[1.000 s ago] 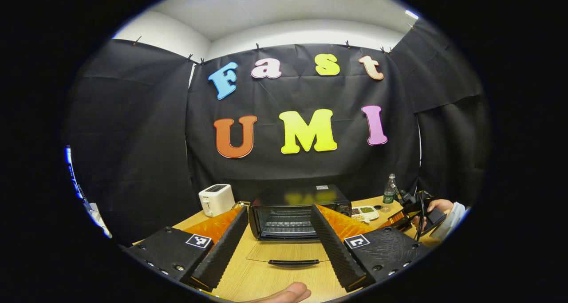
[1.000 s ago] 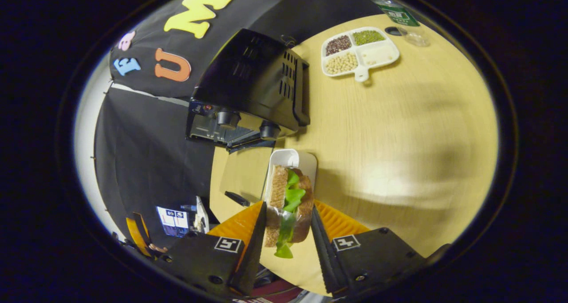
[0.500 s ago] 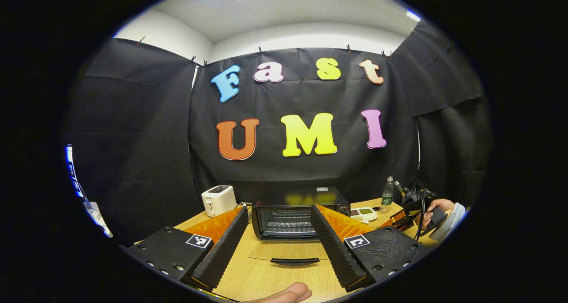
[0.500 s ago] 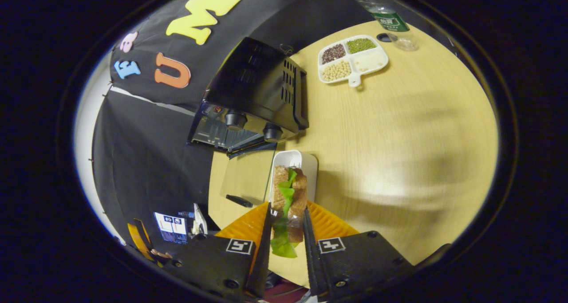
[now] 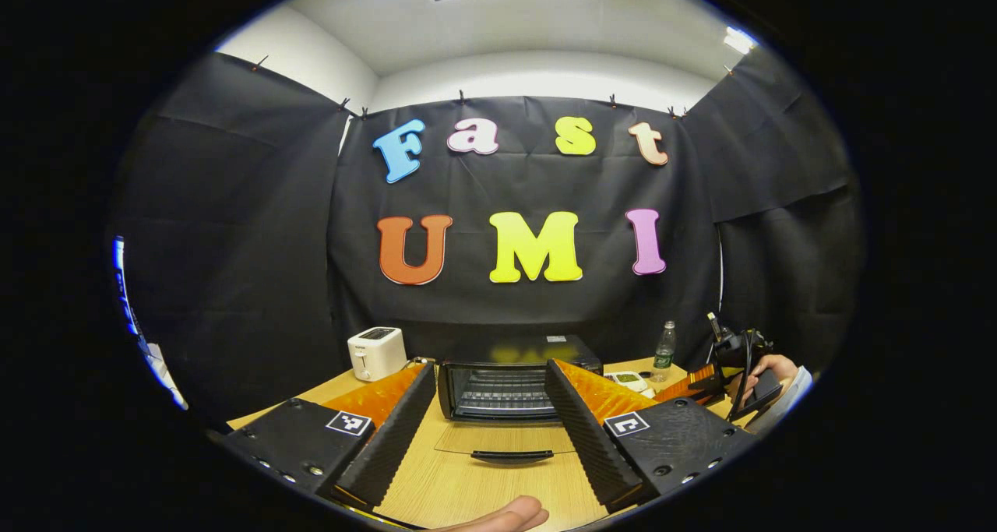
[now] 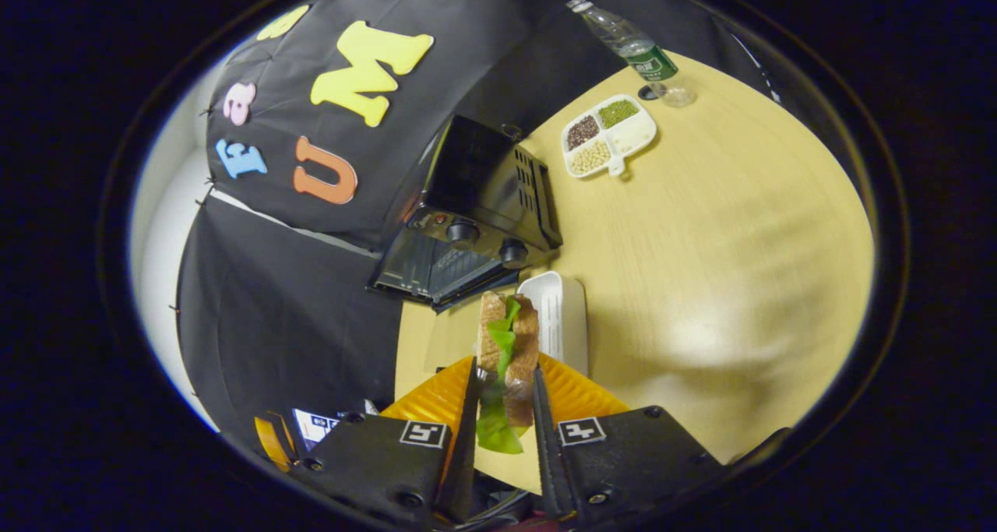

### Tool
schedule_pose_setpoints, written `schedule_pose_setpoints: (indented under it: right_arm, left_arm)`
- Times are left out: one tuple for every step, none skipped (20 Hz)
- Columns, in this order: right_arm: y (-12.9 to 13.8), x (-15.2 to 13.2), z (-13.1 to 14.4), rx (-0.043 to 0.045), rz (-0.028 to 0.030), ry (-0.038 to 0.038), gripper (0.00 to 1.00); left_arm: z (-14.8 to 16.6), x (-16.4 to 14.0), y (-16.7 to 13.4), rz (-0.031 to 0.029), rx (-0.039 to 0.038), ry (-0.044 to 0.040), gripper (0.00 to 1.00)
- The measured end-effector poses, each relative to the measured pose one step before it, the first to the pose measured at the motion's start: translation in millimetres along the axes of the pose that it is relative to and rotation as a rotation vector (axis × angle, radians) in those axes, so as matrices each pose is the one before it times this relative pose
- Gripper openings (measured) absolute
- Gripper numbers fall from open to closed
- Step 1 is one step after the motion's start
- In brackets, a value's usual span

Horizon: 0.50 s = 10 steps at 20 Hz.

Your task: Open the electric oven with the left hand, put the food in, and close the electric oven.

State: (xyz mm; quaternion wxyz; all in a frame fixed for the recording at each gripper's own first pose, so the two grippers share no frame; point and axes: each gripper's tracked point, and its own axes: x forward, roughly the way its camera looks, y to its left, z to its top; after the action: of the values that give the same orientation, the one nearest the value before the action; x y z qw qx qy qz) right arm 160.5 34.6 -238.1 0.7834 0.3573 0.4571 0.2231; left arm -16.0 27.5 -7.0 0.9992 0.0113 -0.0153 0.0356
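The black electric oven [image 5: 510,376] stands on the wooden table, its glass door [image 5: 506,442] folded down flat with a dark handle at the front. My left gripper [image 5: 487,419] is open in front of the door, holding nothing. In the right gripper view, my right gripper [image 6: 505,392] is shut on a sandwich [image 6: 505,345] with green lettuce, lifted above a white dish [image 6: 557,318]. The oven [image 6: 475,213] lies ahead and to the left of the sandwich. The right gripper and the hand holding it [image 5: 748,372] appear at the far right of the left gripper view.
A white toaster [image 5: 376,353] stands left of the oven. A divided white tray [image 6: 609,135] of beans and grains and a clear bottle [image 6: 631,45] sit behind the oven's right side. A fingertip [image 5: 502,515] shows at the bottom edge.
My right gripper has closed on the sandwich and lifted it off the white dish. The left gripper has drawn back slightly from the open oven.
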Motion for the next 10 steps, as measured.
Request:
schedule_pose_setpoints:
  right_arm:
    - [5.82,1.11,-3.87,0.01438,0.01420,-0.02364,0.38]
    - [6.42,1.74,-2.21,0.01468,0.02067,-0.02786,0.38]
    - [7.62,1.58,-3.36,0.01493,0.02043,-0.03036,0.36]
    - [5.78,3.83,-2.65,0.01437,0.01428,-0.03173,0.36]
    - [5.66,3.85,-3.53,0.01586,0.01436,-0.03560,0.35]
    - [7.15,5.67,-2.11,0.01448,0.02078,-0.04407,0.36]
    - [8.20,5.32,-2.50,0.01362,0.02421,-0.04378,0.35]
    - [7.51,7.43,-5.44,0.01564,0.02437,-0.03050,0.36]
    - [7.22,7.10,-6.27,0.02144,0.02601,-0.03200,0.35]
    - [5.88,8.41,-5.49,0.02772,0.01786,-0.03471,0.35]
  left_arm:
    - [-0.33,-1.99,2.52,-0.00198,-0.00092,-0.00263,0.93]
    - [0.35,-1.81,3.53,-0.00428,0.00043,-0.00229,0.93]
    - [0.25,-0.99,1.72,-0.00505,-0.00047,-0.00419,0.93]
    - [0.78,-1.85,3.13,-0.00168,-0.00104,-0.00426,0.93]
    - [0.90,-1.37,4.09,0.00027,-0.00421,-0.00222,0.93]
    - [-1.62,-1.42,3.38,-0.00309,-0.00386,-0.00002,0.93]
    - [-0.49,-0.60,2.93,-0.00163,-0.00247,0.00288,0.93]
    - [-1.19,-1.45,4.01,0.00100,-0.00028,0.00186,0.93]
    - [0.18,-2.50,4.01,0.00313,0.00124,0.00020,0.93]
    - [0.74,-1.18,5.39,0.00265,0.00064,-0.00479,0.93]
